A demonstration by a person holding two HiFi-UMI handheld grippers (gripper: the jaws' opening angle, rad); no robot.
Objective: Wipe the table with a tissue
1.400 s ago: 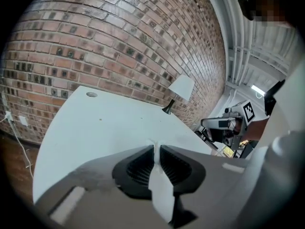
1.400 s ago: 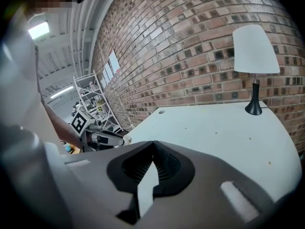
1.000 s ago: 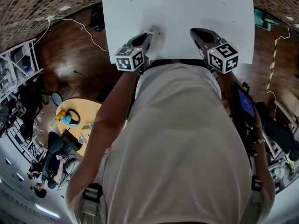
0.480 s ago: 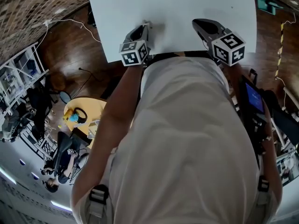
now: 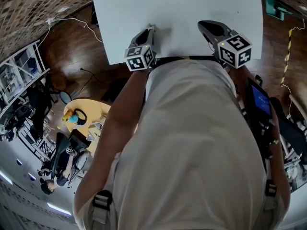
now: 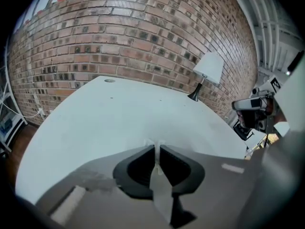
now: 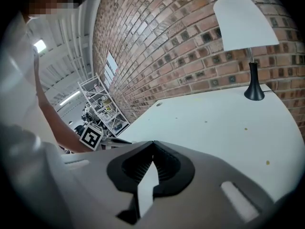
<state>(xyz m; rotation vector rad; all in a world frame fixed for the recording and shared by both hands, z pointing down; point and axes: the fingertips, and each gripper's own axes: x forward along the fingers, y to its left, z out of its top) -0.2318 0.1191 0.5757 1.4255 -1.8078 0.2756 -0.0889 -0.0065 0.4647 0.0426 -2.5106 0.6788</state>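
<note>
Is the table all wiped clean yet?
Not yet. Done: the tissue is picked up, pinched in the left gripper. In hand: that gripper sits low at the near edge of the table, as if beginning to wipe. Left: most of the top, where small specks show in the right gripper view; the right gripper is shut and empty.

Red-brown brick wall [image 6: 119, 27] is curving round the far side, a white-shaded lamp [image 7: 243, 23] standing before it, dark wooden floor [image 5: 67, 56] is gleaming below with a white cable [image 5: 72, 19] trailing across, and metal shelving [image 7: 102, 104] and a round yellow table [image 5: 93, 109] are crowding one side under strip lights [image 7: 40, 46].
</note>
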